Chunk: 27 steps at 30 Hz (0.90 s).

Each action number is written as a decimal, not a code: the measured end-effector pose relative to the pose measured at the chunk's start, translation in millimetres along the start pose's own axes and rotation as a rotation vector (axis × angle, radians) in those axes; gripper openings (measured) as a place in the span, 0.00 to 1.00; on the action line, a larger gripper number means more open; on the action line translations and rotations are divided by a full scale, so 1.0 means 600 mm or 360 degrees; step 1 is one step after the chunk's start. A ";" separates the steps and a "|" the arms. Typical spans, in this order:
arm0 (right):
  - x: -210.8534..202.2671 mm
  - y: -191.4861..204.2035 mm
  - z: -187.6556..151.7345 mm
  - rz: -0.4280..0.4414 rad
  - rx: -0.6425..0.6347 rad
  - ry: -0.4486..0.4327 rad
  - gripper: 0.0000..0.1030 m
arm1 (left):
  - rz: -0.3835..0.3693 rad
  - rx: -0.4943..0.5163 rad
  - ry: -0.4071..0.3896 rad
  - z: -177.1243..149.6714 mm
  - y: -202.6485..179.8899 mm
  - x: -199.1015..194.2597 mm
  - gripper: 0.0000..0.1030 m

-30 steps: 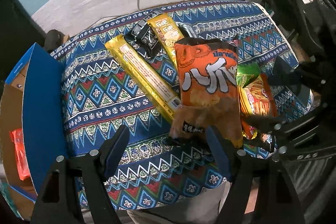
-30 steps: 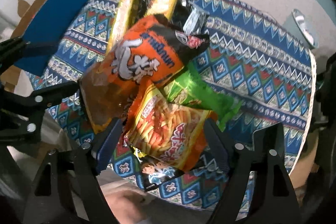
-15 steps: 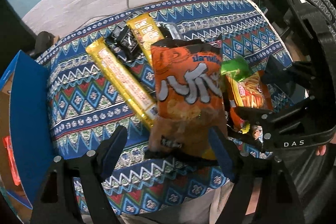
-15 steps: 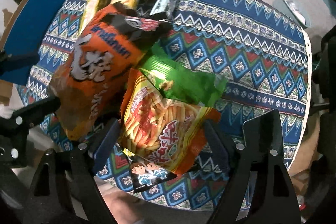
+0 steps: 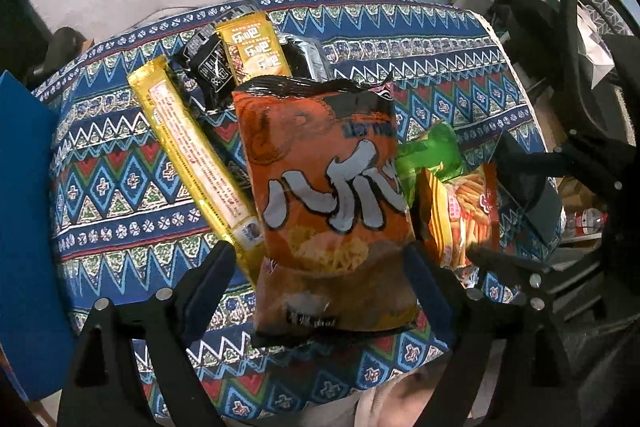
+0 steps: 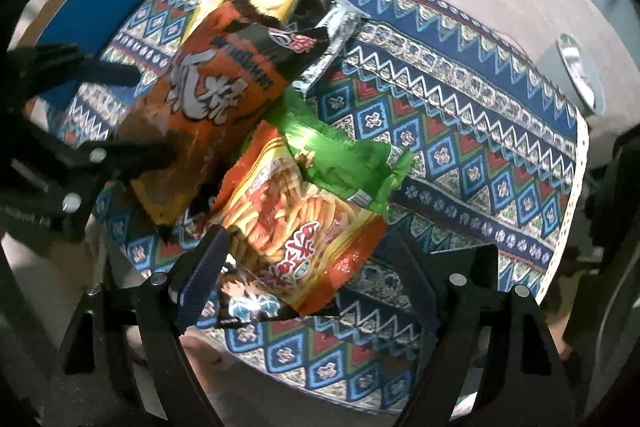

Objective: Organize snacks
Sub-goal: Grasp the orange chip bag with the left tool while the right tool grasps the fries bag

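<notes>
Snacks piled on patterned cloth [image 5: 120, 187], orange bag [image 5: 324, 195] between opening left claw [image 5: 320, 275] (pads apart)

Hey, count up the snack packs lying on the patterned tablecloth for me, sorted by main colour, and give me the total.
Orange: 2, the big orange bag and the fries bag
Yellow: 2, the long yellow pack and the short yellow pack
Green: 1, the green bag
Black: 1, the black packet
Silver: 1, the silver packet
Total: 7
</notes>
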State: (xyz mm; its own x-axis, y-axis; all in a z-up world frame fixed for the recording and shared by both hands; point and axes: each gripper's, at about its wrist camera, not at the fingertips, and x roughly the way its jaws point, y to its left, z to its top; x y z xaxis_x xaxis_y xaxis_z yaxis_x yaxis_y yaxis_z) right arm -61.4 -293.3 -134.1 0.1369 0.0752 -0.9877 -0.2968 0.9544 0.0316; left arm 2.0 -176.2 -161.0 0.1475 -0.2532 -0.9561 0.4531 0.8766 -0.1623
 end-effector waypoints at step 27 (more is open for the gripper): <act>0.069 0.003 0.028 0.0087 -0.0039 0.0020 0.52 | -0.0125 -0.0039 -0.0044 0.008 0.001 0.026 0.48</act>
State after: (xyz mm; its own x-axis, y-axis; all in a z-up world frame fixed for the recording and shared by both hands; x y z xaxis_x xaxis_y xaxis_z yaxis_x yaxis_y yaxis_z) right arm -40.2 -283.4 -172.6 0.1078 0.1231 -0.9865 -0.3268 0.9416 0.0818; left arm 8.9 -181.4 -175.1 0.1364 -0.3326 -0.9332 0.4428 0.8631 -0.2429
